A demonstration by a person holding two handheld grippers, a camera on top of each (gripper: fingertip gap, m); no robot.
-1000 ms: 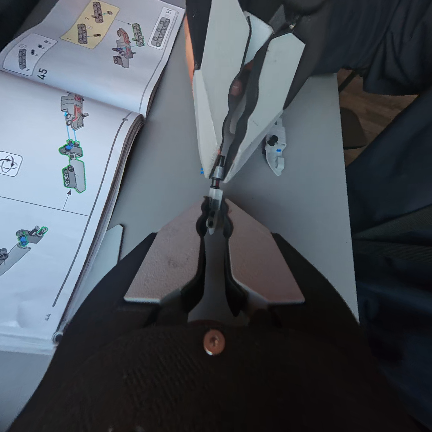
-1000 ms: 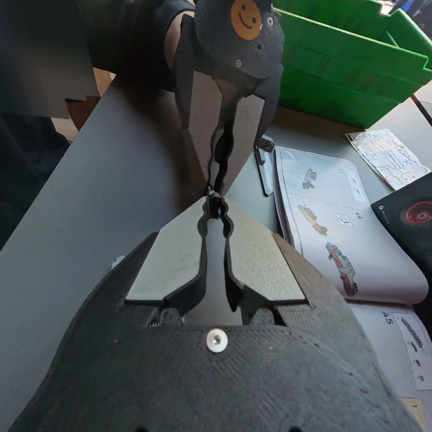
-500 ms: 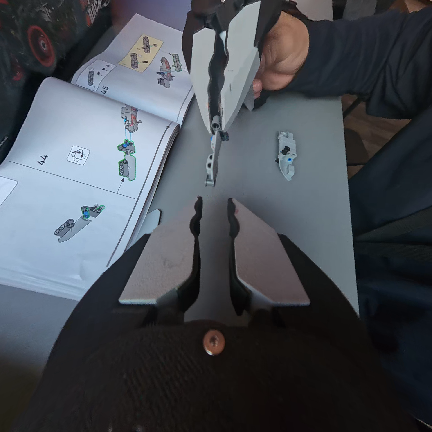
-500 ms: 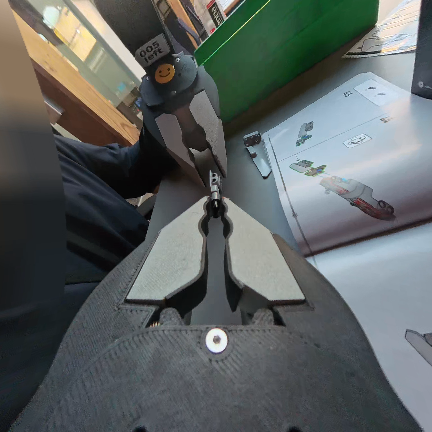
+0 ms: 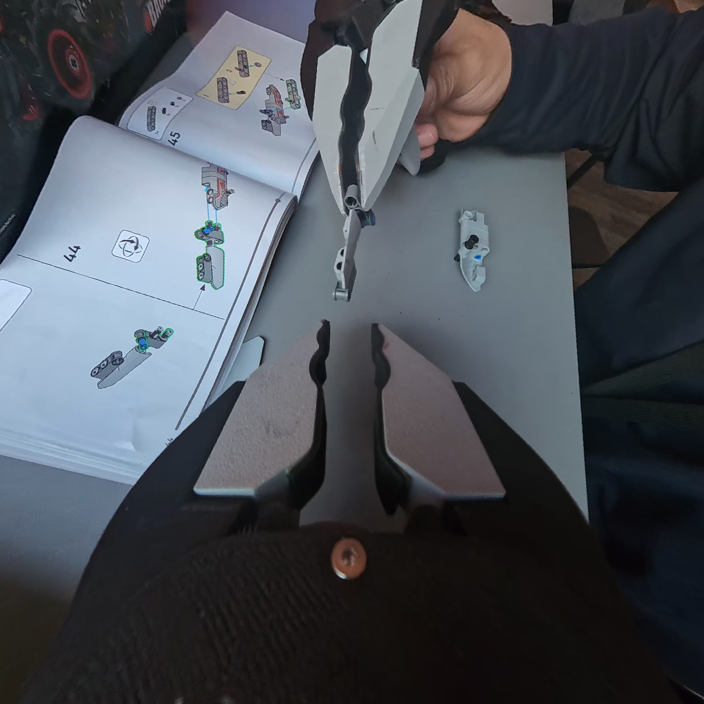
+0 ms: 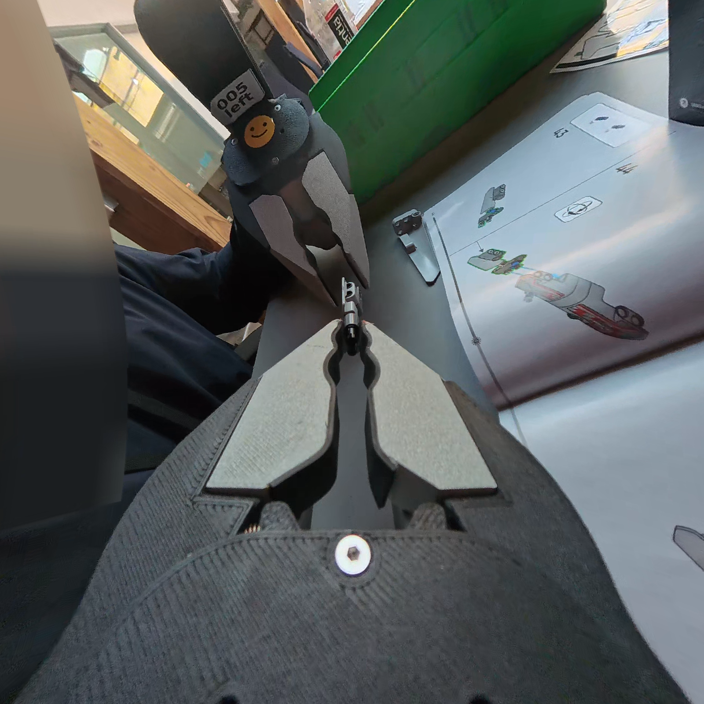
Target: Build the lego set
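Observation:
My right gripper is shut on a small grey lego assembly, a narrow panel with connectors and a black pin. In the left wrist view the right gripper comes from the top and the grey assembly hangs from its tips above the grey table. My left gripper is open and empty, a short way below the assembly's lower end. It also shows open in the right wrist view, just beyond the assembly. A second light grey lego sub-assembly lies on the table to the right.
The open instruction booklet lies on the left of the table, also seen in the right wrist view. A grey lego panel lies beside its edge. A green bin stands behind. The table's right edge is near; a person's sleeve lies there.
My left gripper has let go of the grey assembly, opened, and drawn back from it. The right gripper keeps hold of the assembly and has lifted away with it.

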